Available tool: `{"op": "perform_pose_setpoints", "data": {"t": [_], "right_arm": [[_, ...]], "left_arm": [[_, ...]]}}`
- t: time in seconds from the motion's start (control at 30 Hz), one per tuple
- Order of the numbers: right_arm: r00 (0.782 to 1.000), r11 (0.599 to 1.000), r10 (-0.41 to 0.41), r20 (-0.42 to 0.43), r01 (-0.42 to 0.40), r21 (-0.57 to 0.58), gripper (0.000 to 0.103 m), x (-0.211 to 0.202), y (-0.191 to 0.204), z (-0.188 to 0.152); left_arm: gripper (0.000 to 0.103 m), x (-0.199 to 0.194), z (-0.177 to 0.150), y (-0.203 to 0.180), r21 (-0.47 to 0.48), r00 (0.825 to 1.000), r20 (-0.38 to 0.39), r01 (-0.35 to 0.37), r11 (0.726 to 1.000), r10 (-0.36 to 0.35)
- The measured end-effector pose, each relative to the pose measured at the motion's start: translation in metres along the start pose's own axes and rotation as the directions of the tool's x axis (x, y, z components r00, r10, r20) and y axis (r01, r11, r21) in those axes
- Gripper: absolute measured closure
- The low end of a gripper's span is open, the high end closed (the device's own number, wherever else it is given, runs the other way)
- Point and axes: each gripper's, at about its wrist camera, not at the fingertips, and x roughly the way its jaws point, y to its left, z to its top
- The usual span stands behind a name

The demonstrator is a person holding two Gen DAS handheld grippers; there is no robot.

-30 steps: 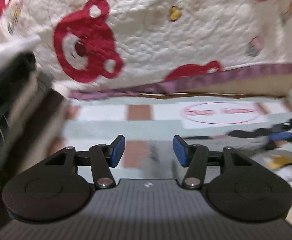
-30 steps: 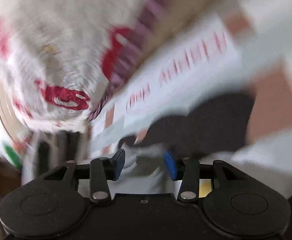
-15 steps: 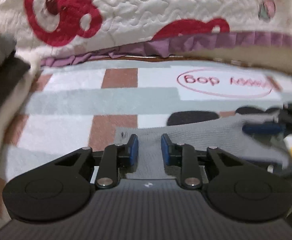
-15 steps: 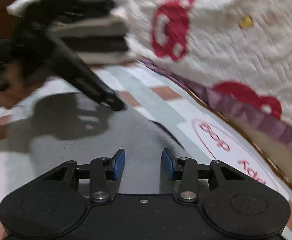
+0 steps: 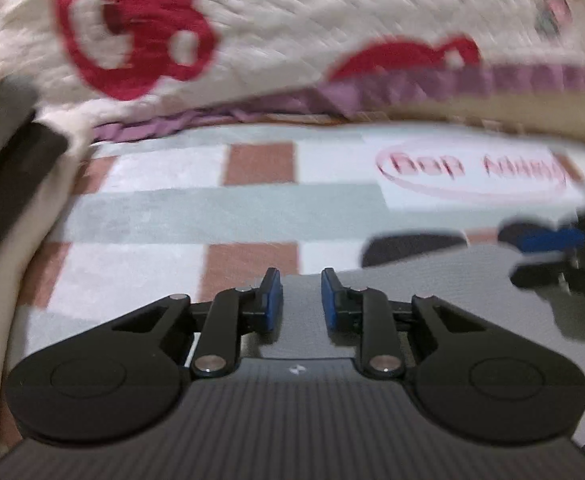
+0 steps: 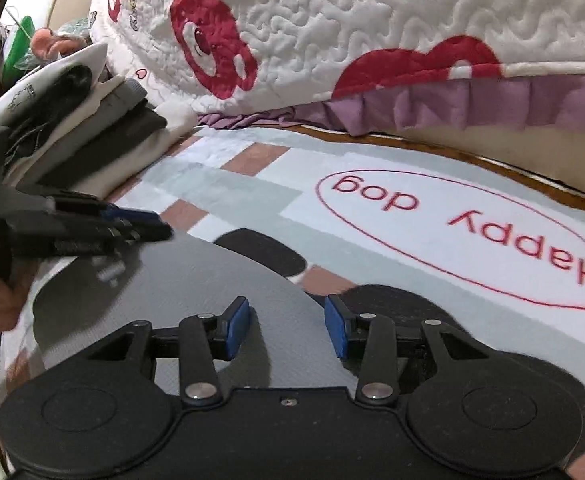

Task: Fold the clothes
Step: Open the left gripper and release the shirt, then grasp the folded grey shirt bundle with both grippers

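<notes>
A flat grey garment (image 6: 152,280) lies spread on a patterned rug (image 6: 412,208); in the left wrist view the grey garment (image 5: 432,280) runs from under my fingers off to the right. My left gripper (image 5: 300,300) hovers low over its far-left edge, open by a narrow gap, with grey cloth showing beneath the blue pads. My right gripper (image 6: 287,330) stands open over the garment's curved right edge, nothing between its fingers. The left gripper (image 6: 132,220) also shows in the right wrist view, held by a hand. In the left wrist view the right gripper (image 5: 548,240) is a blur.
A stack of folded clothes (image 6: 92,128) sits at the rug's left end. A white quilt with red bears (image 6: 332,20) and a purple frill hangs along the far side. The rug carries a "Happy dog" oval (image 6: 472,240) and black patches (image 6: 260,254).
My left gripper dropped from beside the stack onto the grey garment and its jaws narrowed. The right gripper swung round and settled over the garment's other edge.
</notes>
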Motion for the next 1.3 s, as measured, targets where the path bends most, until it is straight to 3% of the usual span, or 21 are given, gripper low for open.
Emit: {"op": "perform_pose_setpoints", "data": {"t": [0.07, 0.17, 0.33, 0.4, 0.47, 0.53, 0.6, 0.73, 0.77, 0.87, 0.93, 0.97, 1.07, 1.2, 1.3], "right_arm": [[0.999, 0.999, -0.050, 0.009, 0.049, 0.015, 0.059, -0.007, -0.006, -0.002], [0.989, 0.988, -0.142, 0.042, 0.139, 0.065, 0.054, -0.031, -0.019, -0.006], [0.996, 0.993, -0.058, 0.070, 0.051, 0.102, 0.053, -0.075, -0.009, -0.023], [0.997, 0.987, 0.043, 0.065, -0.053, 0.149, 0.051, -0.086, -0.003, -0.035], [0.988, 0.954, 0.145, 0.058, -0.155, 0.256, 0.050, -0.090, -0.001, -0.052], [0.985, 0.913, 0.169, 0.035, -0.170, 0.370, 0.050, -0.091, -0.001, -0.070], [0.988, 0.864, 0.153, 0.005, -0.136, 0.484, 0.050, -0.094, -0.005, -0.087], [0.990, 0.745, 0.137, -0.039, -0.077, 0.662, 0.049, -0.098, -0.012, -0.120], [0.989, 0.726, 0.143, -0.032, -0.083, 0.683, 0.049, -0.097, -0.012, -0.125], [0.989, 0.663, 0.149, 0.021, -0.116, 0.739, 0.048, -0.084, -0.007, -0.132], [0.992, 0.621, 0.091, 0.086, -0.124, 0.774, 0.046, -0.079, -0.004, -0.132], [0.992, 0.602, 0.041, 0.117, -0.119, 0.790, 0.046, -0.080, -0.001, -0.132], [0.978, 0.482, -0.085, 0.189, -0.126, 0.867, 0.042, -0.082, 0.012, -0.144], [0.976, 0.536, -0.153, 0.157, -0.052, 0.843, 0.040, -0.079, 0.033, -0.134], [0.977, 0.487, -0.135, 0.168, -0.082, 0.870, 0.039, -0.079, 0.026, -0.139]], "left_arm": [[0.065, -0.019, -0.005, 0.017, -0.099, 0.997, 0.051, -0.052, 0.994, 0.057], [0.063, -0.048, -0.024, 0.051, -0.286, 0.996, 0.087, -0.005, 0.958, 0.031], [0.061, -0.077, -0.073, 0.090, -0.557, 0.995, 0.035, 0.093, 0.826, -0.089], [0.060, -0.082, -0.095, 0.089, -0.615, 0.991, 0.023, 0.118, 0.779, -0.132], [0.058, -0.085, -0.116, 0.084, -0.675, 0.984, 0.002, 0.131, 0.726, -0.176], [0.058, -0.086, -0.138, 0.076, -0.734, 0.975, -0.027, 0.131, 0.667, -0.221], [0.058, -0.093, -0.155, 0.063, -0.753, 0.963, -0.063, 0.127, 0.645, -0.262], [0.051, -0.102, -0.158, 0.047, -0.701, 0.962, 0.001, 0.194, 0.686, -0.271], [0.051, -0.096, -0.157, 0.045, -0.708, 0.961, 0.007, 0.199, 0.677, -0.276], [0.051, -0.078, -0.156, 0.041, -0.771, 0.956, 0.034, 0.211, 0.600, -0.292], [0.051, -0.067, -0.153, 0.035, -0.809, 0.953, 0.062, 0.222, 0.544, -0.296], [0.048, -0.066, -0.154, 0.031, -0.809, 0.959, 0.066, 0.213, 0.548, -0.275], [0.048, -0.065, -0.154, 0.018, -0.804, 0.975, 0.079, 0.186, 0.565, -0.209], [0.048, -0.070, -0.151, 0.012, -0.802, 0.993, 0.071, 0.111, 0.587, -0.091], [0.046, -0.074, -0.144, 0.012, -0.790, 0.997, 0.061, 0.017, 0.613, 0.051]]}}
